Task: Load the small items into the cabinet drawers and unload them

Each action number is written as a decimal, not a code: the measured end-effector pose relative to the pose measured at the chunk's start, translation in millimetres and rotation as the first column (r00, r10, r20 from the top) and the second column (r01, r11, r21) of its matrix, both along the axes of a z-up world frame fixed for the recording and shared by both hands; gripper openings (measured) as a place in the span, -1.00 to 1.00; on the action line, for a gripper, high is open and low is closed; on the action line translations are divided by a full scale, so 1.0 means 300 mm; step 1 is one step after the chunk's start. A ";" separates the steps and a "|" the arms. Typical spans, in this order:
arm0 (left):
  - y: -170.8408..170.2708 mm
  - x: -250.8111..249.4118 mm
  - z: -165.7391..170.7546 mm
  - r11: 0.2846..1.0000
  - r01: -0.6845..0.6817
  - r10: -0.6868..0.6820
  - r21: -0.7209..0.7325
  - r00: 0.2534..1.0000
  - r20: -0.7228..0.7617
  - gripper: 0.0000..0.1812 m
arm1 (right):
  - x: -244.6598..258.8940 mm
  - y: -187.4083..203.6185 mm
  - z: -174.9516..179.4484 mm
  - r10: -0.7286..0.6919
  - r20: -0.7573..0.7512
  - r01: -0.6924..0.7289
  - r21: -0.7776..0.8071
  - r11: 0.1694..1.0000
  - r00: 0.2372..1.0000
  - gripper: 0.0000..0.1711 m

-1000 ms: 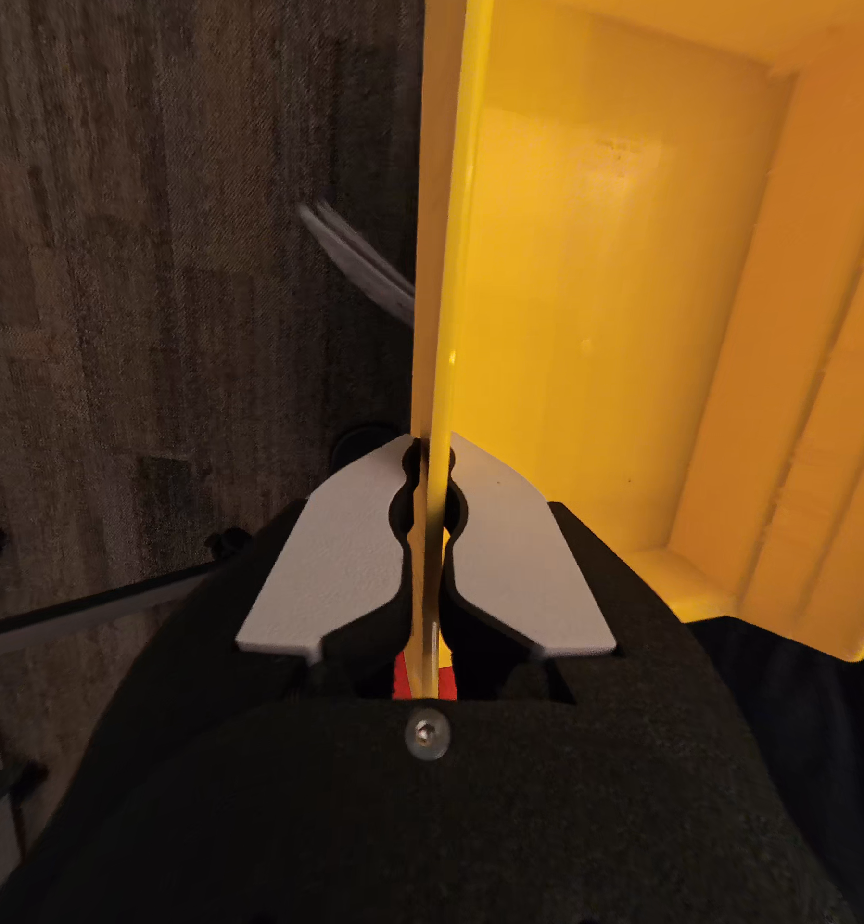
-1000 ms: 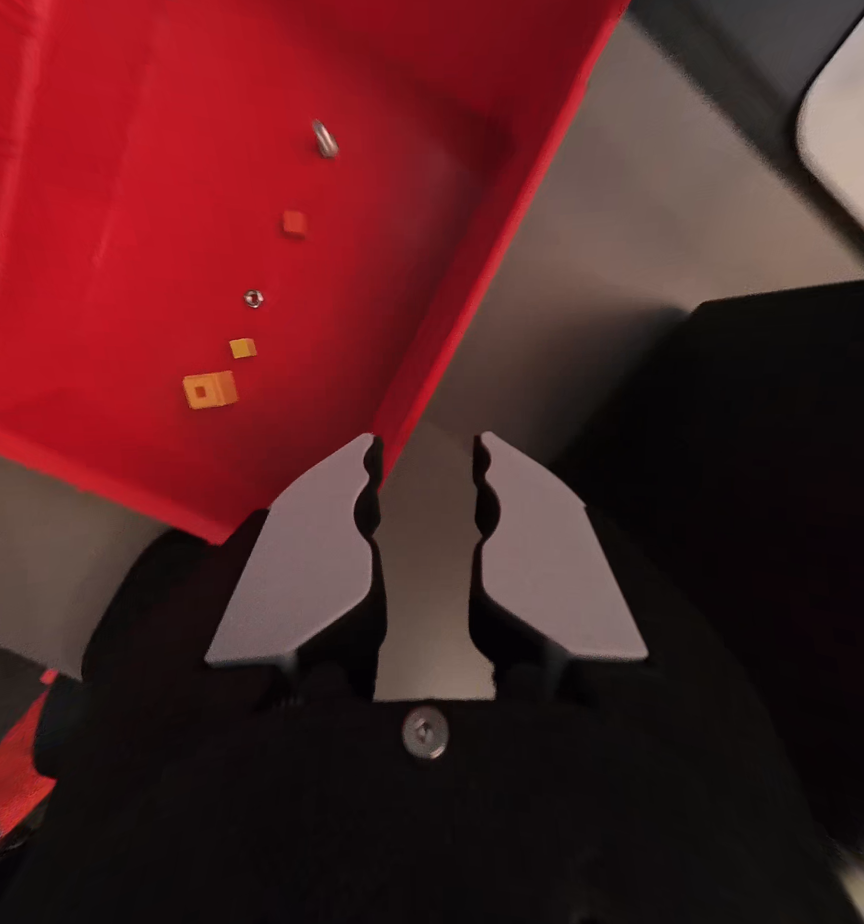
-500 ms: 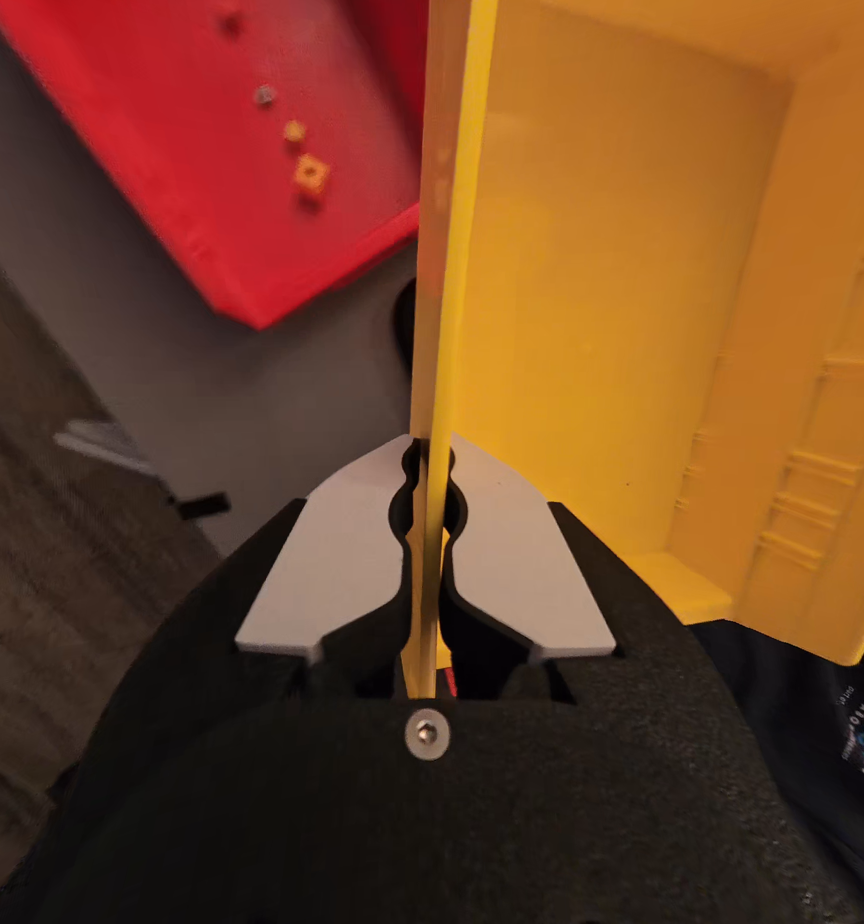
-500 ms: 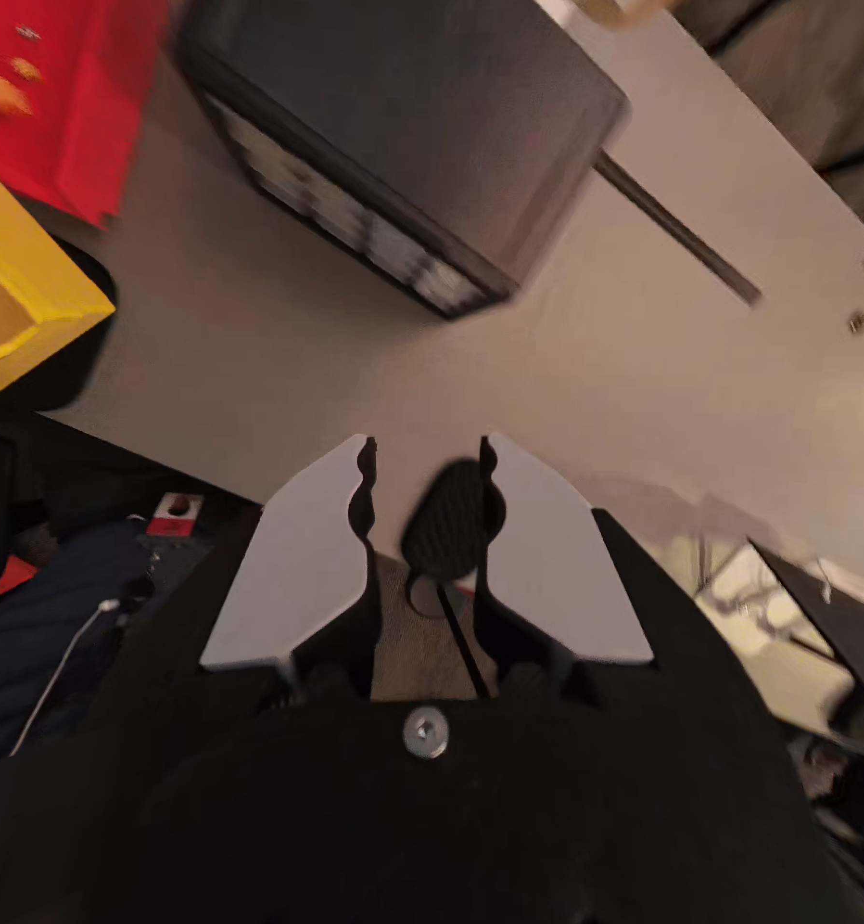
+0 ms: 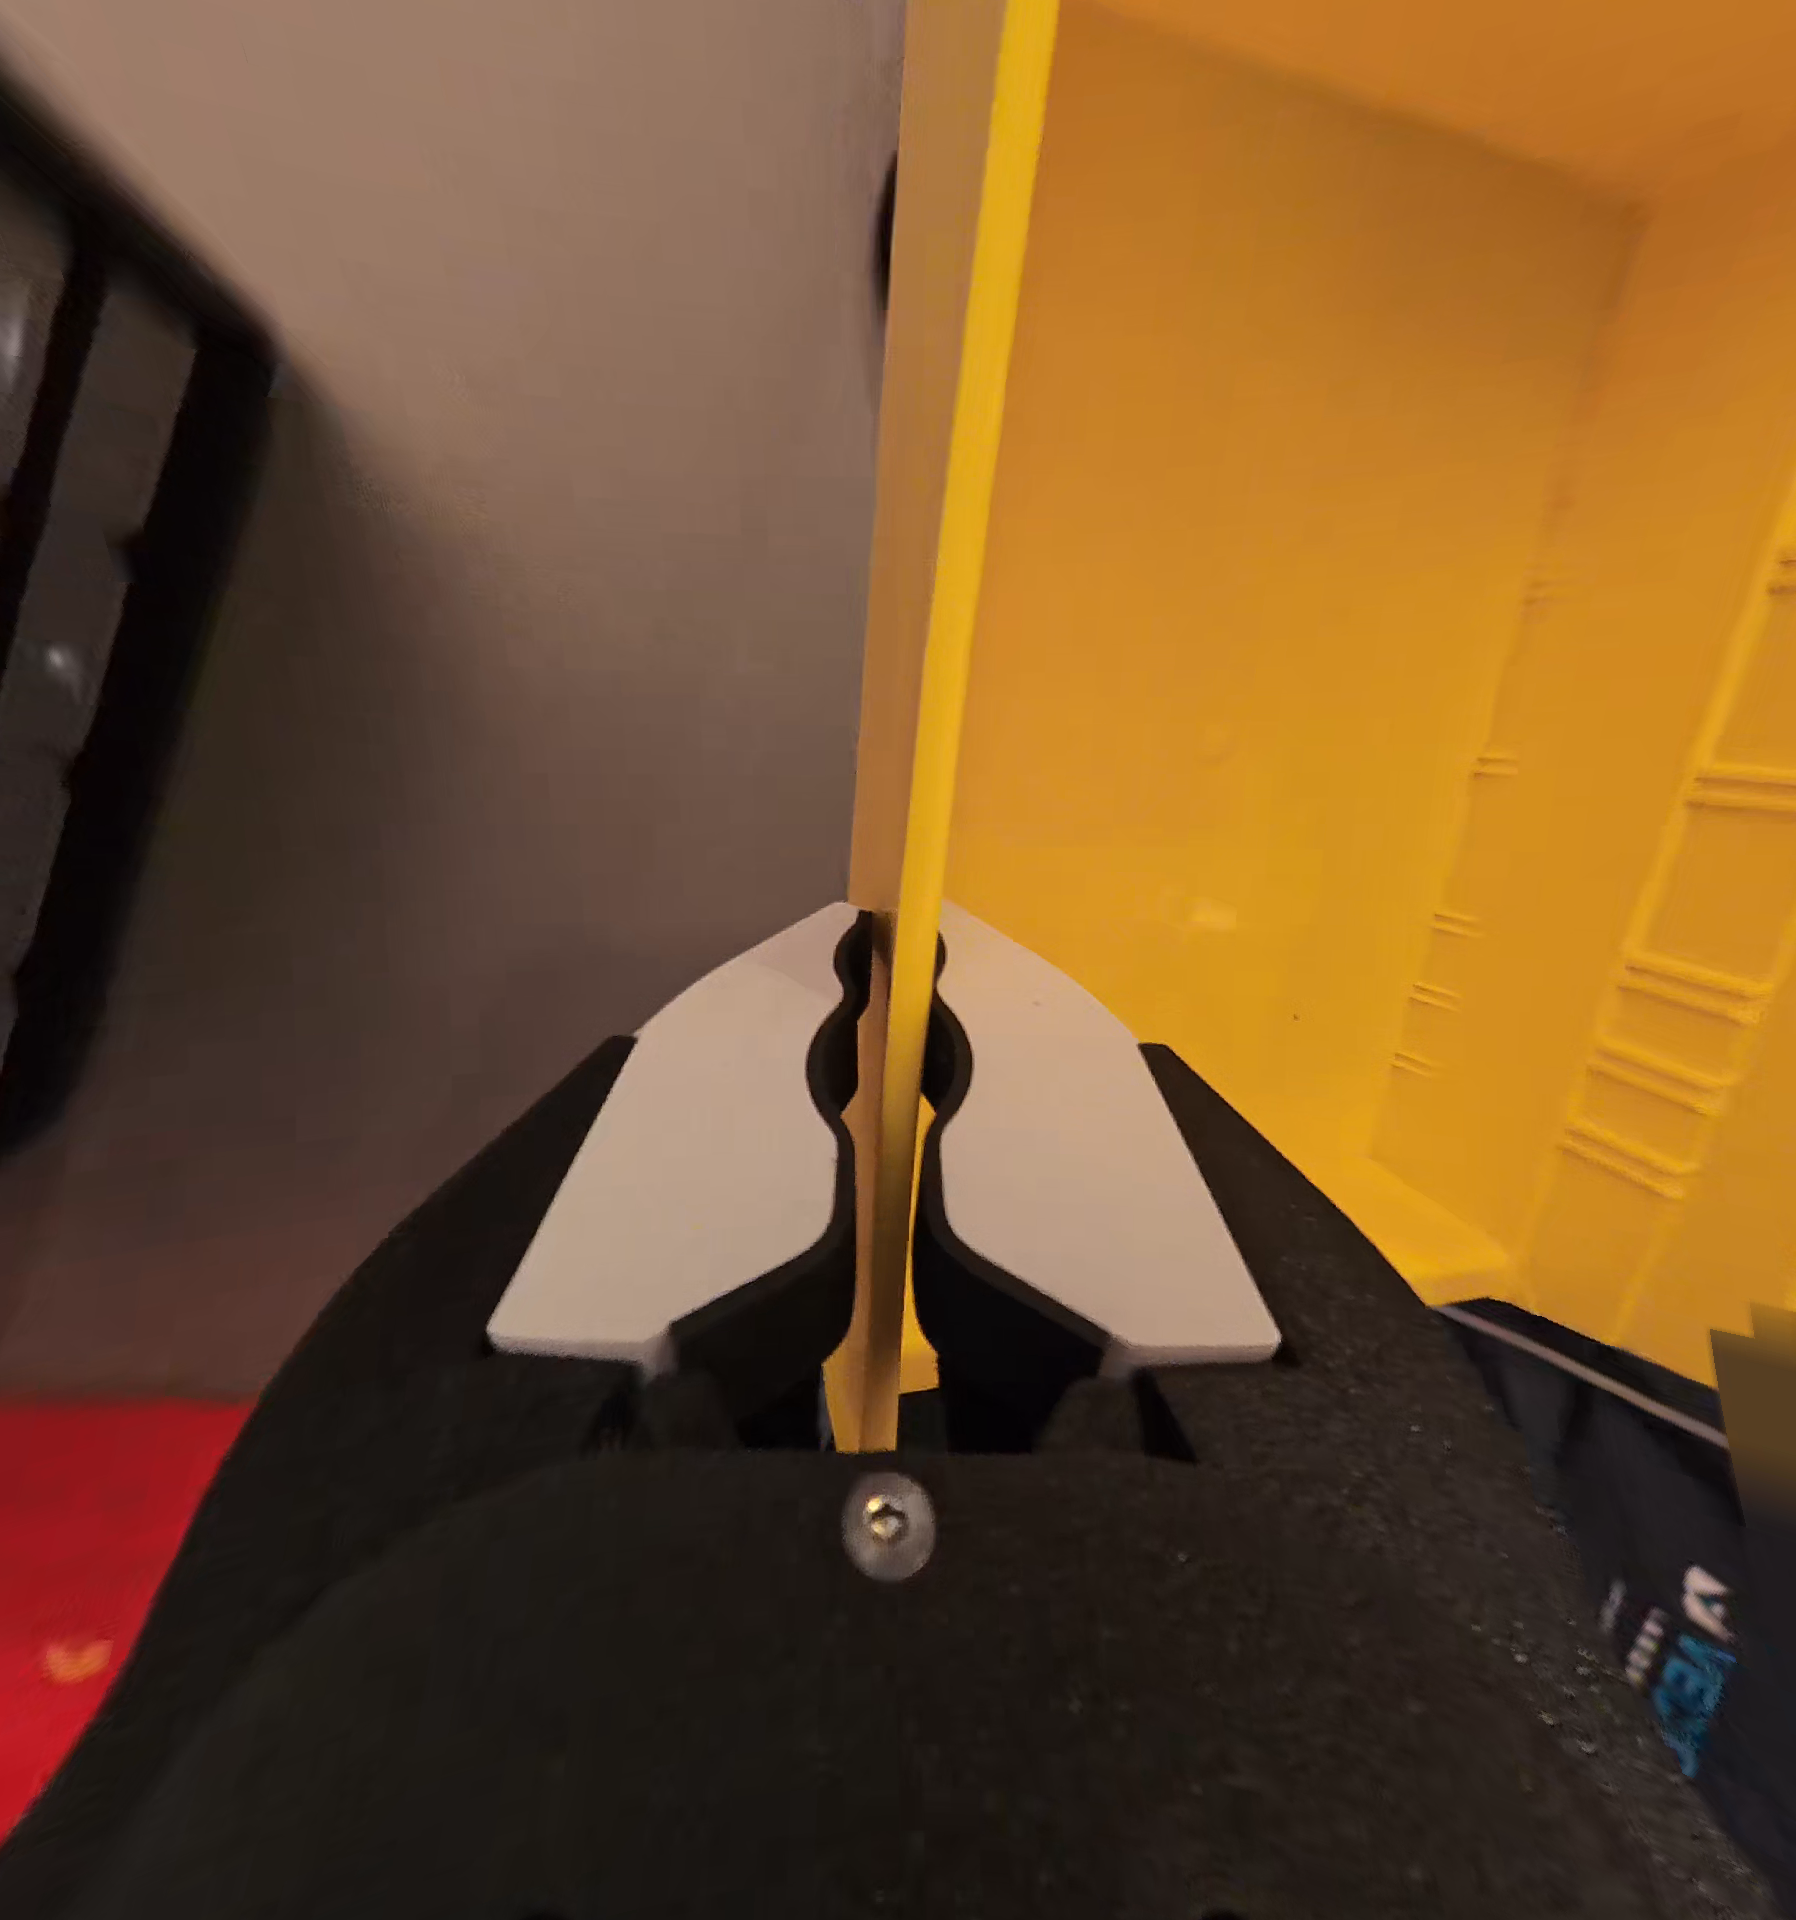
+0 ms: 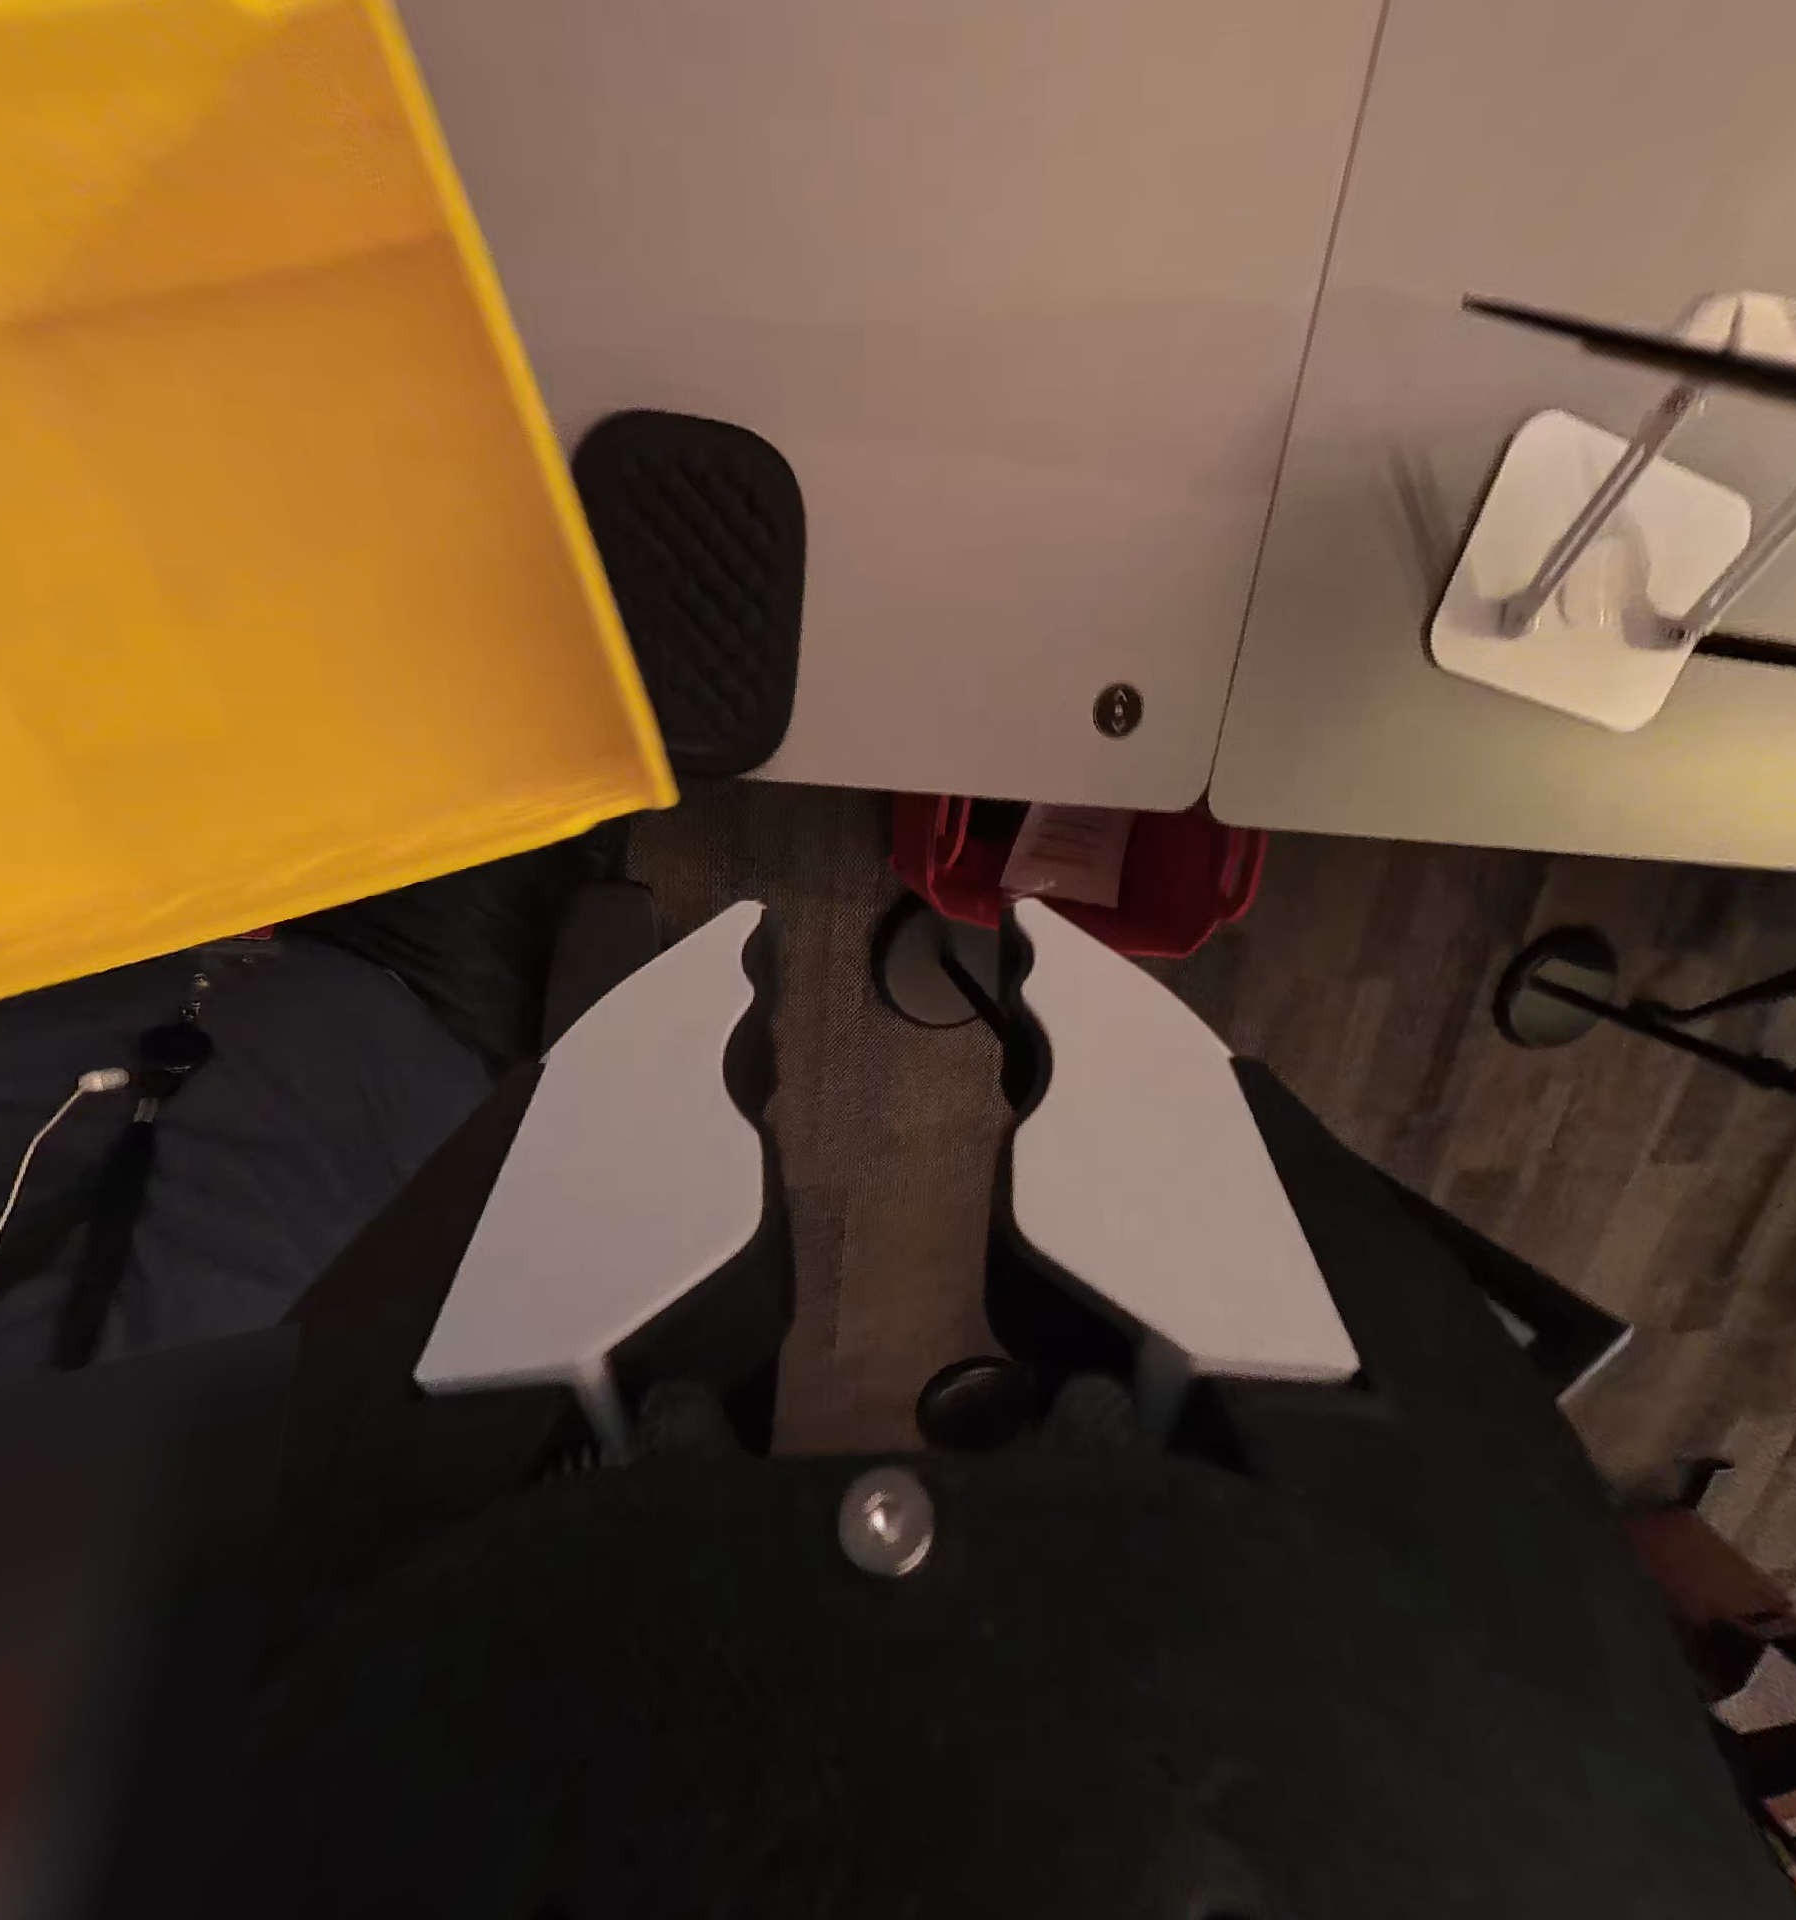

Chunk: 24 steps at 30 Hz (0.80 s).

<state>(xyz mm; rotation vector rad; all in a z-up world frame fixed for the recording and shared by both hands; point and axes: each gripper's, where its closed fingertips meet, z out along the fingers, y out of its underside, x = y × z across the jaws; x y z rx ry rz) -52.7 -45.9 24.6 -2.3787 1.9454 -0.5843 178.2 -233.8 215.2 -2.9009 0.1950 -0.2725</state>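
The left gripper (image 5: 889, 935) is the closest thing in the left wrist view. Its two white fingers (image 5: 686, 1143) squeeze tight on the thin side wall of the yellow drawer (image 5: 1237, 623). Holding the wall this way lets one gripper carry the whole drawer. The wall runs straight up toward 12 o'clock. The inside of the drawer opens out toward 2 o'clock, and I see nothing in it, so it looks emptied.

Down at 8 o'clock is a bit of the red drawer (image 5: 73, 1558). One small orange item (image 5: 78, 1659) lies in it. It is too blurry to tell more. My guess is that the small things were tipped in there, out of the yellow one.

Farther off, behind the yellow wall, is the grey table (image 5: 561, 520). At 9 o'clock, at the edge of the view, stands the dark cabinet (image 5: 52, 675), blurred. The yellow drawer probably goes back into it next.

The right gripper (image 6: 889, 914) has its fingers apart, and nothing is between them. It hangs over the floor, just off the table's near edge, so it looks free to help.

In the right wrist view, the yellow drawer (image 6: 250, 468) fills the corner at 10 o'clock, held up over the table's edge. Peeking out beside it, toward 11 o'clock, is a black ribbed pad (image 6: 696, 582). A dark red bin (image 6: 1164, 894) sits under the table at 12 o'clock. Far off at 2 o'clock is a white stand (image 6: 1590, 582) on the next table.

The drawer is held by one thin wall only, so it could swing or slip if it bumps the cabinet.
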 end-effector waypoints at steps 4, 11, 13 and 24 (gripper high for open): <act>-0.023 0.342 -0.069 0.999 0.005 -0.004 -0.047 0.999 0.032 -0.94 | 0.065 -0.176 -0.030 -0.070 0.007 0.070 -0.007 0.998 0.998 -0.51; 0.187 0.718 -0.218 0.957 -0.291 0.287 0.008 0.949 0.131 -0.94 | 0.116 -0.464 -0.092 -0.138 0.067 0.141 -0.042 0.989 0.988 -0.54; 0.260 0.755 -0.252 0.916 -0.400 0.393 0.023 0.910 0.132 -0.94 | 0.130 -0.515 -0.094 -0.141 0.126 0.146 -0.025 0.989 0.982 -0.62; 0.477 0.750 -0.420 0.634 -0.769 0.772 -0.083 0.624 0.121 -0.89 | 0.018 -0.655 -0.233 -0.018 0.207 0.039 -0.100 0.994 0.978 -0.62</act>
